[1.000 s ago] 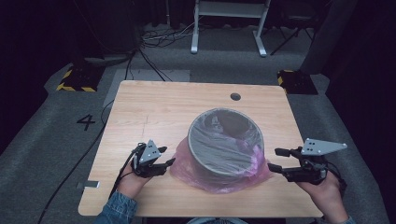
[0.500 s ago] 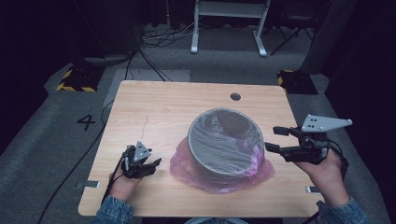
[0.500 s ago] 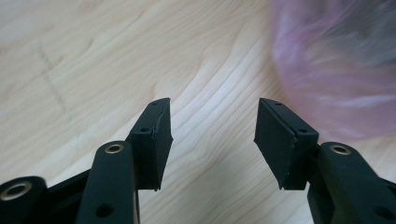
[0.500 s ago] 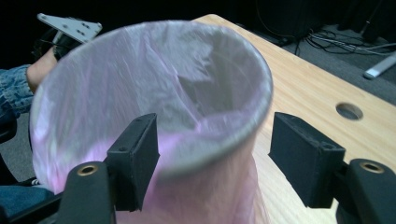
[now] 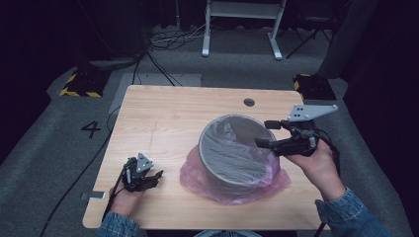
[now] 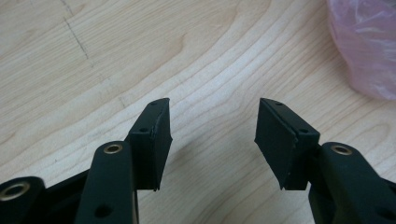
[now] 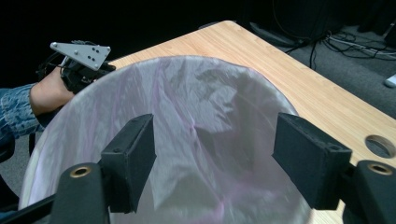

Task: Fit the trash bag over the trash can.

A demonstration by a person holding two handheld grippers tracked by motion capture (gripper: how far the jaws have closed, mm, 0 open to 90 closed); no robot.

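With the bin (image 5: 238,150) in its pink bag (image 5: 232,187) standing mid-tabletop (image 5: 163,113), I bring my right gripper (image 7: 212,140), jaws just opening and empty, over the bin's rim, the left gripper (image 6: 212,130) released beside the bin, to pinch only the film.

One round grey bin (image 5: 236,148) stands on the single light wooden tabletop (image 5: 168,118), lined with one thin pink plastic bag (image 5: 232,185). Two black hand-held grippers are there, left (image 5: 148,177) and right (image 5: 262,134), each with two fingers (image 6: 152,135). The tabletop has one round cable hole (image 5: 249,102). Two yellow-and-black striped blocks (image 5: 79,85) sit on the floor.
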